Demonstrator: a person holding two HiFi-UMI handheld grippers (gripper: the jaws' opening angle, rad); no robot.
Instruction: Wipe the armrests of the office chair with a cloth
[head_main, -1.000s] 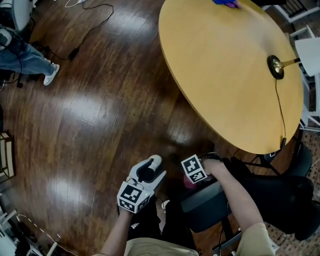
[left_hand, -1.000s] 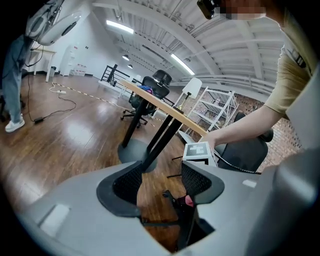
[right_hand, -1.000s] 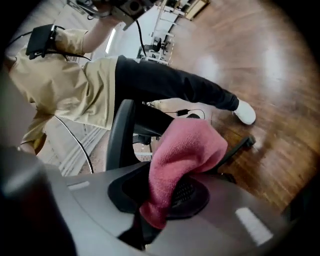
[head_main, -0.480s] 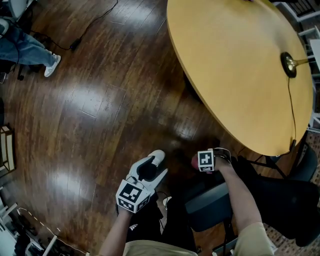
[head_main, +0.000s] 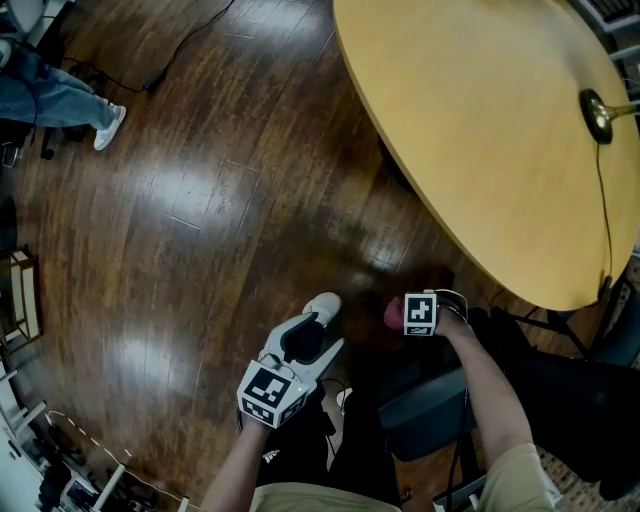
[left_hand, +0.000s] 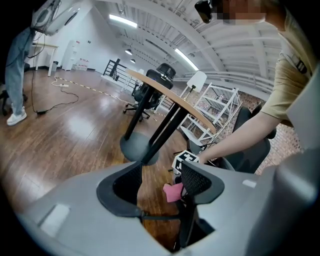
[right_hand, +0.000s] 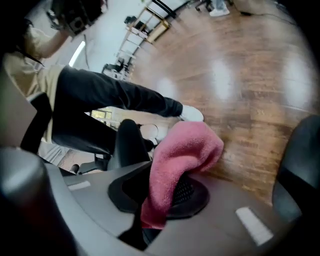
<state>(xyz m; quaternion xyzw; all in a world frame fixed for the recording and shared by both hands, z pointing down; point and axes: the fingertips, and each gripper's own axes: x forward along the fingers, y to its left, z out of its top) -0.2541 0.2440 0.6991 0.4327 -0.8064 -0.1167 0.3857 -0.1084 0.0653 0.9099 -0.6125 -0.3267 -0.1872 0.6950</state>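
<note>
Cloth (right_hand: 182, 155): pink, fuzzy terry-type pile, bunching into a soft rounded lump. Right gripper (head_main: 402, 315) is clamping it. Its dark, mesh-textured jaws are pressing on the fabric, one fold is bulging out past the tips and a tail is hanging down between them. Left gripper (left_hand: 160, 176) is hanging with jaws well apart, gripping nothing. Only floor is showing through the gap, with the cloth sitting beyond its right jaw, clear of it.

In the head view the cloth is sitting at the far tip of the right gripper, just past the far end of the armrest (head_main: 425, 412). That is a dark grey, smooth, rounded-rectangle pad lying nearer than the cloth and slightly to its right. Can't tell whether fabric is touching the pad. Office chair (head_main: 565, 400) is black, sitting right of the armrest.

Table (head_main: 480, 130): round, matte tan wood top, standing far right. Its black legs and disc foot are showing in the left gripper view. Floor (head_main: 180, 210): dark glossy planks, throwing back light patches. A brass lamp base (head_main: 598, 112) is sitting on the table.

Counting: two grippers, one cloth, one armrest in sight, one table, one lamp base.
</note>
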